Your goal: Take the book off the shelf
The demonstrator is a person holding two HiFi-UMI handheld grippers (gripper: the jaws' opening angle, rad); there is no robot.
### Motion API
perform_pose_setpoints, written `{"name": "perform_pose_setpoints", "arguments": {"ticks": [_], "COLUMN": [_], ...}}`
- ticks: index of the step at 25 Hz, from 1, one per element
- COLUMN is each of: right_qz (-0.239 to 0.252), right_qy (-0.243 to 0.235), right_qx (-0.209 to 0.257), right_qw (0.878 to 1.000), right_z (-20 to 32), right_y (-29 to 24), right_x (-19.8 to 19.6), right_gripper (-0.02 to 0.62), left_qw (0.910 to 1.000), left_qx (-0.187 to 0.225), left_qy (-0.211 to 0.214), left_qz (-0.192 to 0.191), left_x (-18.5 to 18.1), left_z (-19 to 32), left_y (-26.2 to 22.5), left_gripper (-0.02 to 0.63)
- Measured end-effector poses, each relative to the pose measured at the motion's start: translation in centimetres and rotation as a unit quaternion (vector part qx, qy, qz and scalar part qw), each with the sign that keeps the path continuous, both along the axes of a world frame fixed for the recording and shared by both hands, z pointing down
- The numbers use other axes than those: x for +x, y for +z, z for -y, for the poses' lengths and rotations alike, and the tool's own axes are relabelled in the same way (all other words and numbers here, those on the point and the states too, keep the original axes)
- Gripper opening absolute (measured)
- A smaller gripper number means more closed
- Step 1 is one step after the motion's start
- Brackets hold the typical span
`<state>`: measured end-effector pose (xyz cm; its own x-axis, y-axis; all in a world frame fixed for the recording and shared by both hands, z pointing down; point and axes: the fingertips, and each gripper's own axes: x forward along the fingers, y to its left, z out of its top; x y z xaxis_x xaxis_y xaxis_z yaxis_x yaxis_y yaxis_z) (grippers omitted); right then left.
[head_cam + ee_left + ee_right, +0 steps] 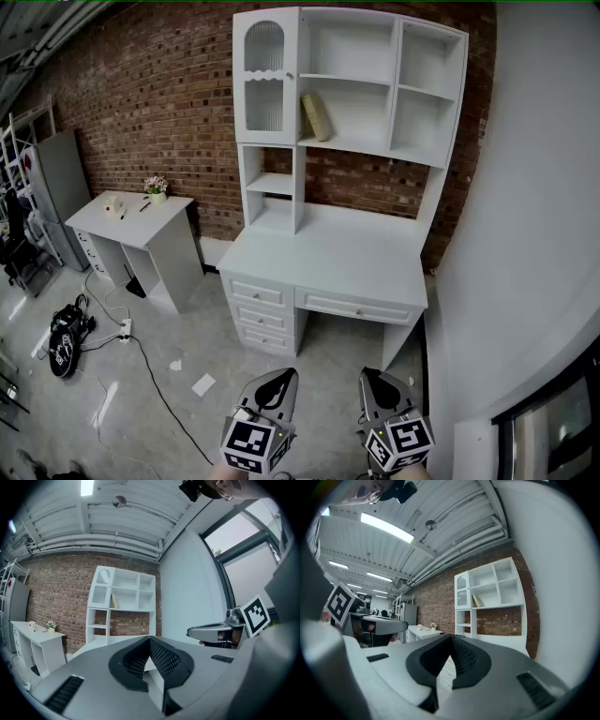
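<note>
In the head view, the left gripper [279, 379] and the right gripper [372, 377] are cut off by the lower edge, well apart from the desk [328, 262]. The book [317, 117] is seen leaning in the middle compartment of the shelf unit [347, 144]; its cover cannot be read. A side table [131, 223] with a flower pot [156, 187] is seen at the left. In the left gripper view, the jaws are pressed together, nothing between them; the book [114, 602] is only a thin strip. In the right gripper view, the jaws are closed and empty, the book [477, 601] far behind
</note>
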<state>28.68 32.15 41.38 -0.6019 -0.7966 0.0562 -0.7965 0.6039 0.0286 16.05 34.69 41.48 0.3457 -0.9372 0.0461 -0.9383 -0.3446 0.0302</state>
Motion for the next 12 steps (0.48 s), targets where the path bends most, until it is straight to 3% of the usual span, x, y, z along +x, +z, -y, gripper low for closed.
{"name": "perform_pose_setpoints", "arguments": {"ticks": [12], "right_qz": [-0.007], "right_qy": [0.005], "right_qx": [-0.002], "right_qw": [1.000], "right_z": [-0.63], "right_y": [-0.02], "right_x": [-0.03], "right_gripper": [0.005], "left_qw": [1.0000], "left_qx": [0.005], "left_qy": [0.001], "left_qz": [0.002], "left_x": [-0.29], "left_z": [-0.56], "left_y": [-0.32], "left_gripper": [0.012]}}
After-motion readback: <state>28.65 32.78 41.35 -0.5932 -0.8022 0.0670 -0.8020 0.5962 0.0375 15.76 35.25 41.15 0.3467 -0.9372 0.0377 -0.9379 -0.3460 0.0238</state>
